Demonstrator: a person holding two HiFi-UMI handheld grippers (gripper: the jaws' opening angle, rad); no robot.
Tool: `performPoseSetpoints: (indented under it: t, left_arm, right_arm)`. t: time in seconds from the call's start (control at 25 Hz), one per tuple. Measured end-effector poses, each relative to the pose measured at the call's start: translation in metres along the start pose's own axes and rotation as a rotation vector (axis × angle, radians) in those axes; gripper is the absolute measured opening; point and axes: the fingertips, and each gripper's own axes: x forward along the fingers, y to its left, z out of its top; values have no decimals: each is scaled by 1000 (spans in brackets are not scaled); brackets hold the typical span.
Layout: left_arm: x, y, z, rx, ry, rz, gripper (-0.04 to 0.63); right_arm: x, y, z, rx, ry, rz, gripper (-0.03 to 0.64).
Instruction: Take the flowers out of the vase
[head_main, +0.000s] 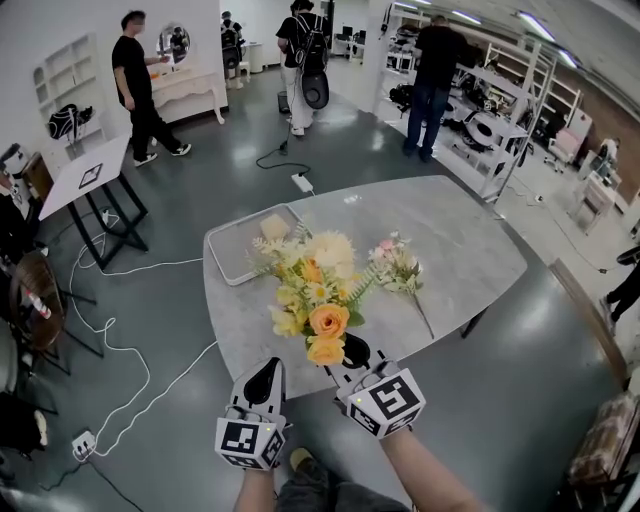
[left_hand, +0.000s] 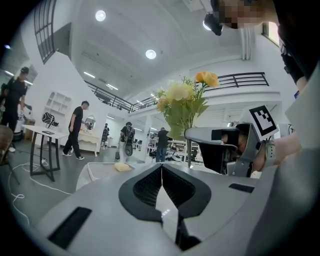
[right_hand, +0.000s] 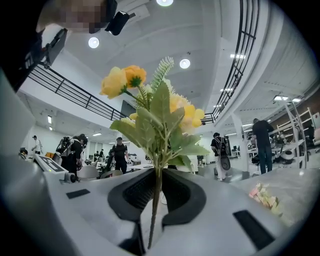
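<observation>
My right gripper (head_main: 352, 354) is shut on the green stem of a bunch of yellow and orange flowers (head_main: 316, 300), which it holds over the near edge of the grey marble table (head_main: 470, 240). In the right gripper view the stem (right_hand: 154, 200) runs up between the jaws to the leaves and blooms (right_hand: 150, 107). A pink and white flower sprig (head_main: 398, 264) lies flat on the table to the right. My left gripper (head_main: 265, 380) is just left of the right one, shut and empty; its jaws (left_hand: 161, 172) meet in the left gripper view. No vase shows in any view.
A shallow grey tray (head_main: 232, 262) with a pale yellow lump in it sits at the table's far left. Cables and a power strip (head_main: 302, 182) lie on the floor. A small white table (head_main: 85, 175) stands at the left, and several people stand beyond.
</observation>
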Motion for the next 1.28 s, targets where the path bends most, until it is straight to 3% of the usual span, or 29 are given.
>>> performPoseSetpoints:
  t: [1.28]
  left_arm:
    - [-88,-84,1,19,-28,51,14]
  right_arm:
    - [-110,52,14,-18,-1,52,52]
